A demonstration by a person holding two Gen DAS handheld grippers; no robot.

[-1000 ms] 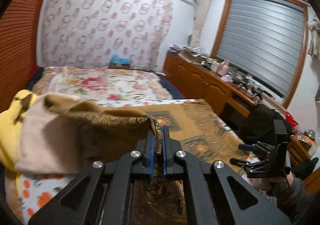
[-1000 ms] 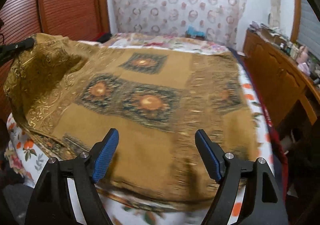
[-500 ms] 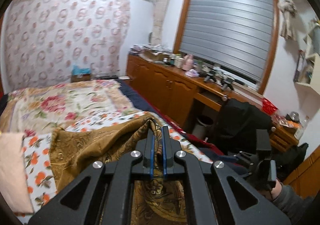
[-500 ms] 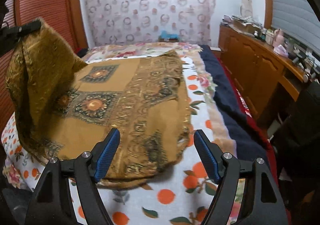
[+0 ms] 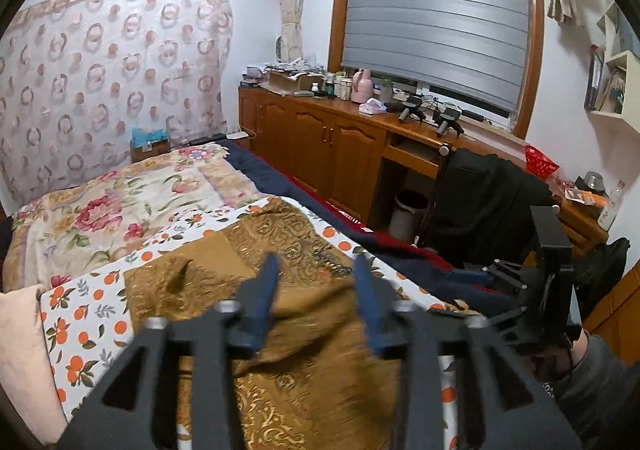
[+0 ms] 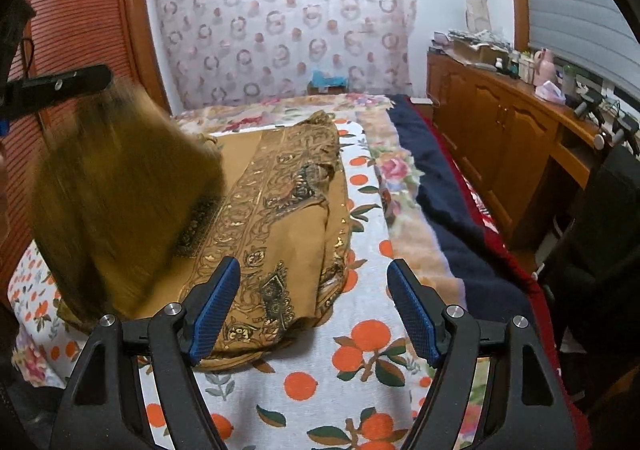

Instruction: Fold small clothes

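Observation:
A brown-gold patterned cloth (image 5: 304,334) lies folded over on the orange-print sheet (image 5: 86,314) of the bed. My left gripper (image 5: 316,290) is open and empty just above it, its fingers blurred. In the right wrist view the cloth (image 6: 288,218) lies as a long folded strip, and a blurred flap of it (image 6: 116,206) falls at the left below the left gripper's finger (image 6: 56,86). My right gripper (image 6: 312,306) is open and empty, low over the cloth's near right edge. It also shows in the left wrist view (image 5: 532,282).
A floral quilt (image 5: 120,198) covers the bed's far half, with a dark blue blanket (image 6: 436,206) along the right edge. A pale pink garment (image 5: 20,350) lies at left. Wooden cabinets (image 5: 332,146), a dark draped chair (image 5: 488,206) and a red-brown wardrobe (image 6: 80,50) border the bed.
My left gripper carried the cloth edge across to the right, folding it over, then opened and let it go. The flap is dropping. The right gripper stayed open.

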